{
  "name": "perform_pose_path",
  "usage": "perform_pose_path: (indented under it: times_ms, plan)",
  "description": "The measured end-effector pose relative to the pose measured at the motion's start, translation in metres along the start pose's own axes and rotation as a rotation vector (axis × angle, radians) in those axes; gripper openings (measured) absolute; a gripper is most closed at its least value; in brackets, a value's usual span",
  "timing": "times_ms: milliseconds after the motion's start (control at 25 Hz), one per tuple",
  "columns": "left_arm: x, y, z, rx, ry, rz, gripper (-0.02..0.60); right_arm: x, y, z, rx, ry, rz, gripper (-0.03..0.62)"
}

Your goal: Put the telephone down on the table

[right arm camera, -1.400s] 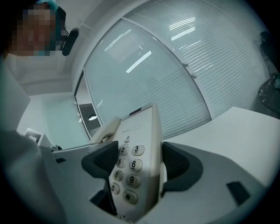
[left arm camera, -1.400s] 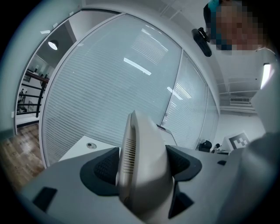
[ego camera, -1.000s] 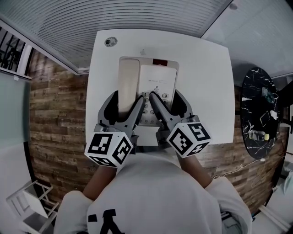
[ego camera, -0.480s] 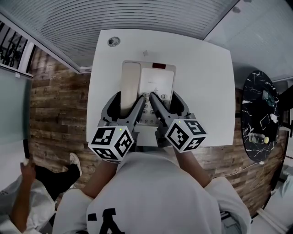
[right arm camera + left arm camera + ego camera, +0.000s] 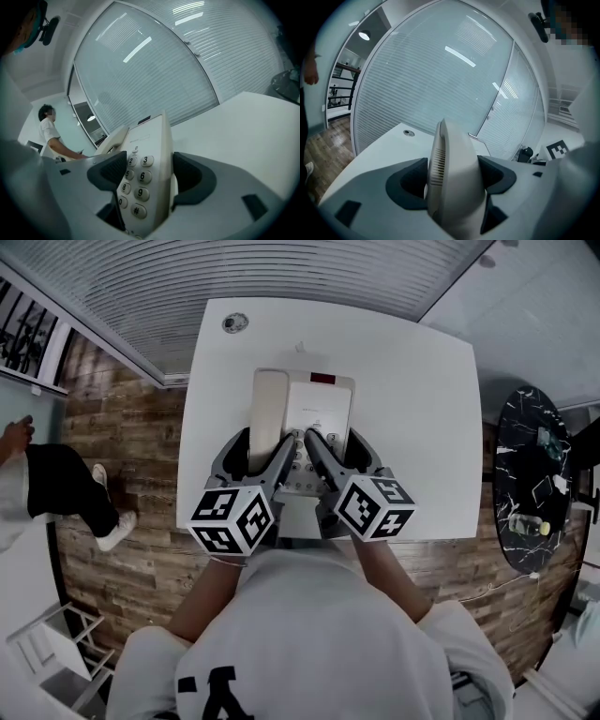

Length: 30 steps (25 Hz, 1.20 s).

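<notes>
So we've got the white square table [image 5: 412, 381] filling the middle of the head view, with wood floor [image 5: 112, 456] around it. Off to the right, well apart from it, sits a round black table [image 5: 534, 474]. At the far left edge a person [image 5: 52, 484] is on the floor.

The telephone [image 5: 321, 418] is over the middle of the white table, roughly halfway between its near and far edges. We honestly can't tell if the base is touching the top.

The left gripper [image 5: 264, 439] is clamped onto the handset [image 5: 268, 409], which lies in its cradle along the phone's left side. In the left gripper view the jaws press on both sides of it, with only the handset's width between them.

The right gripper [image 5: 334, 435] is clamped on the phone's right half. In the right gripper view its jaws squeeze the body edge-on, with the keypad [image 5: 136, 178] facing left. Both grippers hold the phone at its near end.

Smallest bit: a round fitting [image 5: 235, 322] in the table's far left corner.
</notes>
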State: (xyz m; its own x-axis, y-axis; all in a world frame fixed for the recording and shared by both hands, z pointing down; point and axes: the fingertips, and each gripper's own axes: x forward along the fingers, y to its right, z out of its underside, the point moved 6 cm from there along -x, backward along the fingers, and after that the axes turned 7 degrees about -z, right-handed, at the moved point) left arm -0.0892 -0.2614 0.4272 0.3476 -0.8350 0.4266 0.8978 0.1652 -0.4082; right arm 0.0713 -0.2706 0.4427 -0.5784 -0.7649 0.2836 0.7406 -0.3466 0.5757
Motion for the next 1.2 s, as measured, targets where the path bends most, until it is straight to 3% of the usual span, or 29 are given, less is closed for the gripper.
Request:
perform_pose_path:
  times_ms: [1200]
  plan:
    - [0.024,-0.025,0.045,-0.045,-0.130,-0.054,0.331,0.018,0.028,0.044,0.070,-0.122,0.057,0.327]
